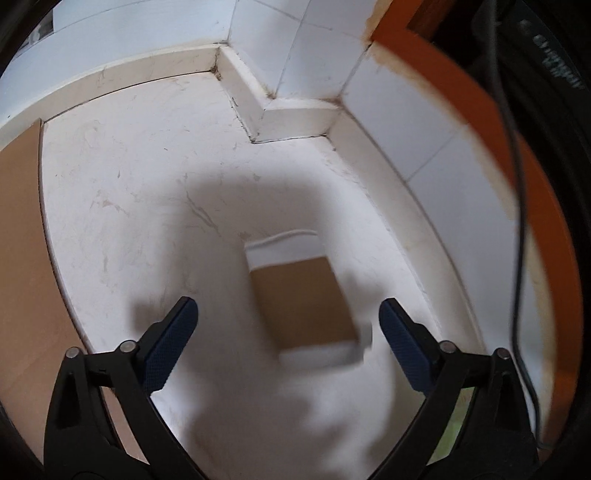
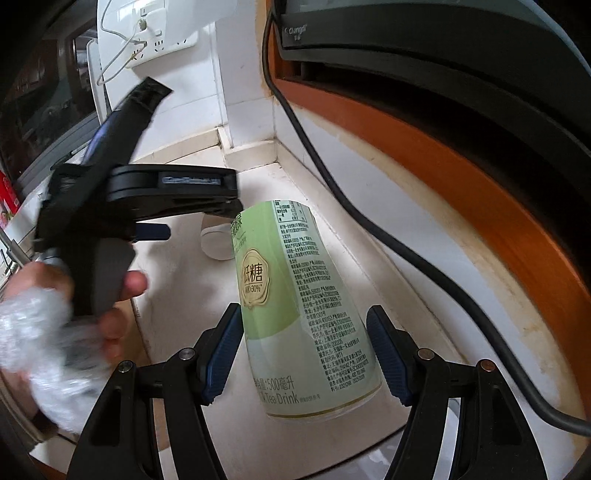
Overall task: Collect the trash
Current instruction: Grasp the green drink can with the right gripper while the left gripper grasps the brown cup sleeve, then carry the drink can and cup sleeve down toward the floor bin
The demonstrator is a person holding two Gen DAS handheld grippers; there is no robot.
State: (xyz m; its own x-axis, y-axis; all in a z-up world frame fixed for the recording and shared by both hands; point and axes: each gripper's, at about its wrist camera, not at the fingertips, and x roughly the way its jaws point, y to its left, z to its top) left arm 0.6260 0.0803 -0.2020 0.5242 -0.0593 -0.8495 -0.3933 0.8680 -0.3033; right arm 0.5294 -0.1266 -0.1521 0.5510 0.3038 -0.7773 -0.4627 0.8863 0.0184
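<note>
My left gripper (image 1: 288, 317) stands wide open above a white counter (image 1: 147, 192). Below the gap between its blue pads lies a small box (image 1: 303, 302) with a brown top and white sides, blurred and untouched by either pad. In the right wrist view my right gripper (image 2: 304, 354) is shut on a pale green tea bottle (image 2: 295, 295), gripped at its lower body and tilted away from me. To the left a hand (image 2: 122, 295) holds the left gripper (image 2: 197, 149), its fingers spread. A small white object (image 2: 216, 243) sits behind the bottle.
A thick black cable (image 2: 369, 221) runs along the orange wooden frame (image 2: 461, 177) under a black appliance (image 2: 443, 55). A white power strip (image 2: 155, 33) hangs on the tiled wall. Crumpled clear plastic (image 2: 33, 332) is bunched by the hand. A brown board (image 1: 22, 240) borders the counter's left.
</note>
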